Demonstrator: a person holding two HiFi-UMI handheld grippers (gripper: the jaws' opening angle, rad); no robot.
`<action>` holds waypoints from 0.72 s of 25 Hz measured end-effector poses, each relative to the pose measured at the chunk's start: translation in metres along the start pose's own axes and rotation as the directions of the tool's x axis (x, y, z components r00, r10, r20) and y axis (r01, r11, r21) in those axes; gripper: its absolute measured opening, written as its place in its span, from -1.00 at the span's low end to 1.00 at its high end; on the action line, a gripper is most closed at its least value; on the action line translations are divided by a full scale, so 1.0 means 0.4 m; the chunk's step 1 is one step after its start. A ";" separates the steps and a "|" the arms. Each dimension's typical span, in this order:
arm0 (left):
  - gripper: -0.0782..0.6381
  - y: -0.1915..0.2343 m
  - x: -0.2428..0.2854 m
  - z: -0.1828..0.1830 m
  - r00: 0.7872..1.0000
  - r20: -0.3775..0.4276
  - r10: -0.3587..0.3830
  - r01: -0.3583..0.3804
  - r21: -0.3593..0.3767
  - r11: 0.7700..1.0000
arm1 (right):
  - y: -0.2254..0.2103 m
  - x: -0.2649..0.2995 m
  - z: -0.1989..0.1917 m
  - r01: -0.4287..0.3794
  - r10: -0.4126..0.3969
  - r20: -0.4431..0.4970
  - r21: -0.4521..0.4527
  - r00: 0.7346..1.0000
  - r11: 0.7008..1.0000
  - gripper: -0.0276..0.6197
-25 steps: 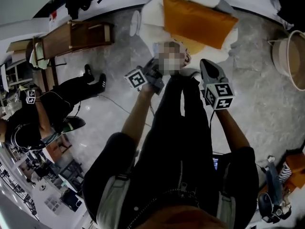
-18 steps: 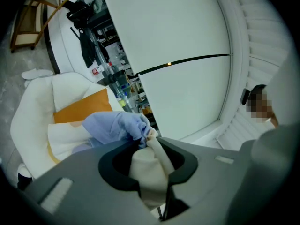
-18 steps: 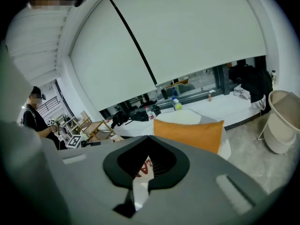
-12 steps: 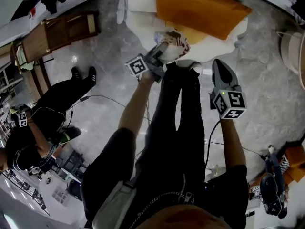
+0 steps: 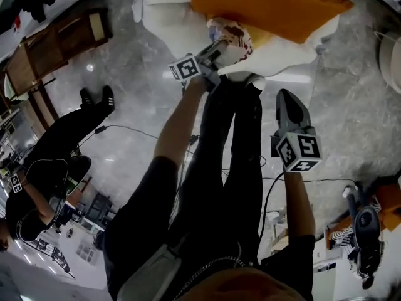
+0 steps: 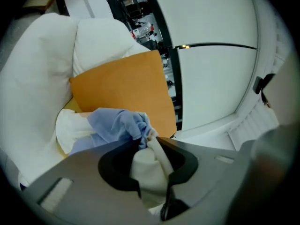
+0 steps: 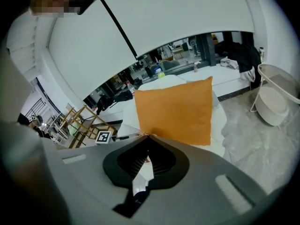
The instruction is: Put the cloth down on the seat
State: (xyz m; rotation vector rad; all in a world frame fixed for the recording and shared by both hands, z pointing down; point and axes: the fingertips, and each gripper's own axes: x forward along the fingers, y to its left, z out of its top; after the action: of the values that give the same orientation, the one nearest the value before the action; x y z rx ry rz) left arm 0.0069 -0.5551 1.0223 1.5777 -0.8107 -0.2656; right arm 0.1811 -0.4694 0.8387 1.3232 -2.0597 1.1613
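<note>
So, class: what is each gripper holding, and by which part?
The left gripper grips the cloth by a bunched fold, the rest spilling past its tips. The right gripper holds nothing.

Seat (image 5: 294,58) — orange cushion (image 5: 269,5) fills the back; a bare white strip runs along the front, its left end taken by the bunched cloth (image 5: 230,41). Floor (image 5: 351,124) at right open up to a white basket (image 5: 393,55). Left side crowded — wooden chairs (image 5: 56,42), second person (image 5: 56,149), cable (image 5: 125,128).

Studio mock lounge: white armchair (image 5: 289,59), orange cushion (image 5: 269,2), floor cables (image 5: 125,128)
</note>
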 end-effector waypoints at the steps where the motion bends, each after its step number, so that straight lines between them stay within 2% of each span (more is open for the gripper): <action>1: -0.49 0.031 0.012 -0.008 1.000 -0.019 0.010 -0.010 0.009 1.000 | -0.001 0.007 -0.020 0.004 -0.004 -0.013 0.011 1.000 1.000 -0.91; 4: -0.49 0.123 0.049 -0.023 0.997 -0.057 0.049 -0.047 0.037 0.998 | -0.007 0.022 -0.064 0.016 -0.014 -0.035 0.055 0.999 0.998 -0.91; 6: -0.48 0.190 0.074 -0.026 0.991 -0.085 0.105 -0.099 0.076 0.992 | -0.016 0.036 -0.075 0.023 -0.020 -0.037 0.073 0.999 0.997 -0.91; 8: -0.47 0.249 0.089 -0.025 0.979 -0.109 0.174 -0.163 0.099 0.982 | -0.025 0.052 -0.078 0.030 -0.027 -0.037 0.093 0.999 0.995 -0.91; 11: -0.41 0.309 0.098 -0.015 0.957 -0.113 0.269 -0.259 0.091 0.961 | -0.032 0.070 -0.083 0.041 -0.037 -0.034 0.124 0.999 0.991 -0.91; 13: -0.29 0.353 0.093 -0.011 0.925 -0.113 0.363 -0.352 0.104 0.930 | -0.027 0.078 -0.084 0.045 -0.041 -0.033 0.141 0.999 0.989 -0.91; 14: -0.10 0.373 0.088 -0.007 0.906 -0.110 0.409 -0.394 0.131 0.910 | -0.022 0.083 -0.083 0.044 -0.039 -0.034 0.144 0.999 0.989 -0.91; 16: 0.18 0.398 0.071 0.007 0.871 -0.093 0.482 -0.456 0.209 0.865 | -0.007 0.094 -0.080 0.040 -0.035 -0.037 0.144 0.999 0.989 -0.91; 18: 0.31 0.403 0.039 0.034 0.839 -0.057 0.542 -0.504 0.297 0.811 | 0.009 0.100 -0.074 0.038 -0.033 -0.037 0.144 0.999 0.989 -0.91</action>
State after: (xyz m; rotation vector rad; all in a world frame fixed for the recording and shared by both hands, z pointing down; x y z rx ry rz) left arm -0.0451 -0.5710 1.1756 1.5311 -1.1737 0.3728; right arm 0.1575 -0.4653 0.8824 1.3899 -1.9515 1.3295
